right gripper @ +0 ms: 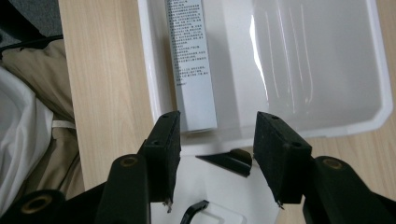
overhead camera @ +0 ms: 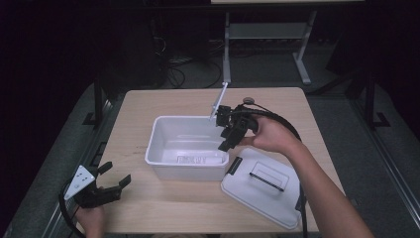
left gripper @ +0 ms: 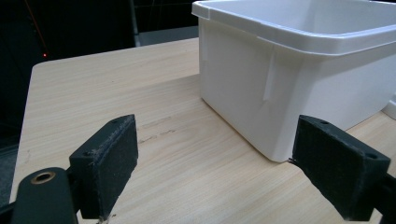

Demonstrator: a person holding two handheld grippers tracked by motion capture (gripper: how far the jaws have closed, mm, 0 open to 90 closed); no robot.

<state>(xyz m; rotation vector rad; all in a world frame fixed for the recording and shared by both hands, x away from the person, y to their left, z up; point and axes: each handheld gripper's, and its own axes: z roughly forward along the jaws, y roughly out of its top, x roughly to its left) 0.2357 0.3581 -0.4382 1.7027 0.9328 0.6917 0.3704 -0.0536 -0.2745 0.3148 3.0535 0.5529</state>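
A white plastic bin (overhead camera: 166,126) stands in the middle of the wooden table. Inside it, a long white printed box (right gripper: 191,65) lies flat along the near wall (overhead camera: 190,159). My right gripper (overhead camera: 223,130) hovers over the bin's right end, open, and looks down into it; nothing is between its pads (right gripper: 215,140). My left gripper (overhead camera: 115,174) rests low at the table's front left corner. It is open and empty, and its jaws (left gripper: 215,158) face the bin's corner (left gripper: 275,93) from a short distance.
The bin's white lid (overhead camera: 262,191), with a black handle (overhead camera: 267,177), lies flat on the table right of the bin, under my right forearm. A small round object (overhead camera: 248,100) sits near the far edge. A desk frame (overhead camera: 228,44) stands behind the table.
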